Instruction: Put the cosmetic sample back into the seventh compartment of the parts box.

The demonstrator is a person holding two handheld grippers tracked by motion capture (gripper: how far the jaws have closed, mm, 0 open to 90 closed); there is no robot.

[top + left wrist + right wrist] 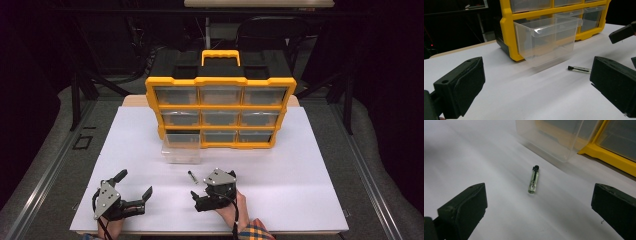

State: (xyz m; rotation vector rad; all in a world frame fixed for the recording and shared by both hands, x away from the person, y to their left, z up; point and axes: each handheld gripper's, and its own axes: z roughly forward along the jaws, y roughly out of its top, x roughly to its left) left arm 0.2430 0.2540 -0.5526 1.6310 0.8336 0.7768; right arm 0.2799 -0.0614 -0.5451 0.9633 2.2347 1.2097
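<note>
I'm holding my right gripper (196, 195) low over the table (300, 170), jaws spread wide w/ nothing between them. The vial (533, 180) is lying flat on the white top just ahead of those jaws, roughly centred btwn them in the right gripper view, black cap (535, 167) pointing away from me, clear end toward me. It's not touching either jaw. Beyond the vial, a bit to the right in that view, the clear drawer (554, 137) is sitting pulled out, w/ the yellow frame of the organizer (609, 157) behind it.

My left gripper (134, 189) is also spread open, empty, sitting near the table's front edge. In the left gripper view the vial (579, 69) is lying ahead, close to the right-hand jaw but apart from it, cap toward the middle of the view. The drawer (546, 40) is sticking out of the organizer (507, 30) straight ahead of this gripper, its front tipped down a little, looking empty. One jaw of my right gripper is poking in at the far right of that view.

In the high view the vial (192, 177) is lying just ahead-left of my right gripper, btwn it and the drawer (181, 149); left gripper is well apart from it.
</note>
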